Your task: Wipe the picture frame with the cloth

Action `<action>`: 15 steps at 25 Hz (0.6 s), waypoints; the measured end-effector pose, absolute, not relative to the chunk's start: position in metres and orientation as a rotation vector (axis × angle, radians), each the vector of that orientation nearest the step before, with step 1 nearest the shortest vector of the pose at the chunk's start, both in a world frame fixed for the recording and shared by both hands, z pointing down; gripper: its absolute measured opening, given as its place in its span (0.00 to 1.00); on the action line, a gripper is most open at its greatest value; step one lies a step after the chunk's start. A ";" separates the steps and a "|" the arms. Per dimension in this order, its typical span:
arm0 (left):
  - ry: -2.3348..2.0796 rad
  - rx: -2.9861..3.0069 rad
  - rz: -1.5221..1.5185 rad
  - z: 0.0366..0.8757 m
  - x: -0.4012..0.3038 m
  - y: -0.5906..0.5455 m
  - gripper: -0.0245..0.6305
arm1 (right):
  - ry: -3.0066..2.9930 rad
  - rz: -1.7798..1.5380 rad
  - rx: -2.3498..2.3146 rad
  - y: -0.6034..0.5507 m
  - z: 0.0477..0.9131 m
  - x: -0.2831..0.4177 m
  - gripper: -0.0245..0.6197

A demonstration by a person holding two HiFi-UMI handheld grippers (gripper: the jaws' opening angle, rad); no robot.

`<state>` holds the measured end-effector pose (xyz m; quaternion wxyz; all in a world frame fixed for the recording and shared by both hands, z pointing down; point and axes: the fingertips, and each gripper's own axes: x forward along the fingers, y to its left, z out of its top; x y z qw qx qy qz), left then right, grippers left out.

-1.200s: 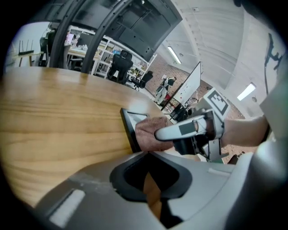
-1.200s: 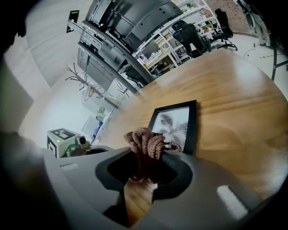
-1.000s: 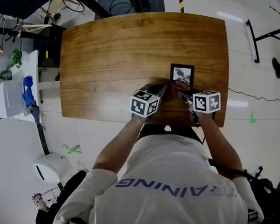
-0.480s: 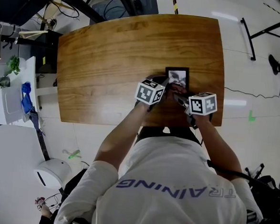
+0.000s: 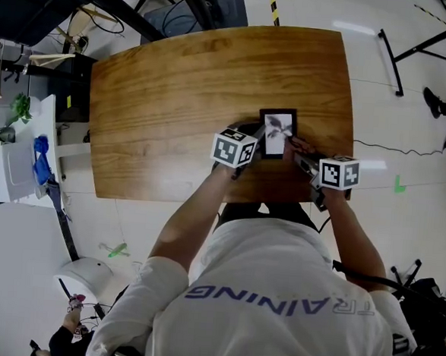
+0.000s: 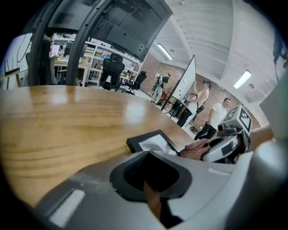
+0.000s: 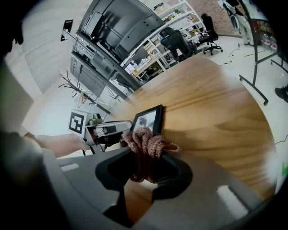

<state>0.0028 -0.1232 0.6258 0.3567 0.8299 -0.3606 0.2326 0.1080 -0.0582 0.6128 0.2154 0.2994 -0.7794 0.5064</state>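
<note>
On the oval wooden table (image 5: 175, 94), the black rectangular picture frame (image 5: 276, 133) lies flat. The right gripper (image 7: 144, 170) clamps a bunched brown knitted cloth (image 7: 145, 143) at the frame's 4 o'clock. The left gripper (image 5: 253, 143), jaws apparently closed, sits at 8 o'clock.

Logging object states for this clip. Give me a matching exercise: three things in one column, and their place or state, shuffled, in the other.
Things:
1. cloth
2. picture frame
3. left gripper

Places or states:
A. lying flat on the wooden table
B. clamped in the right gripper
C. at the frame's left side, with nothing between its jaws

Pairs: 1-B, 2-A, 3-C
</note>
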 end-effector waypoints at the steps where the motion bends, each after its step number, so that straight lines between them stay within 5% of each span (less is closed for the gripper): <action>1: -0.931 2.144 0.598 0.626 0.003 -0.123 0.04 | -2.159 1.402 0.843 -0.058 0.613 0.114 0.22; 10: -0.958 2.153 0.572 0.618 -0.001 -0.128 0.04 | -2.278 1.275 0.960 -0.074 0.588 0.133 0.22; 15: -1.067 2.250 0.360 0.532 -0.014 -0.132 0.04 | -2.501 1.057 1.121 -0.110 0.513 0.153 0.22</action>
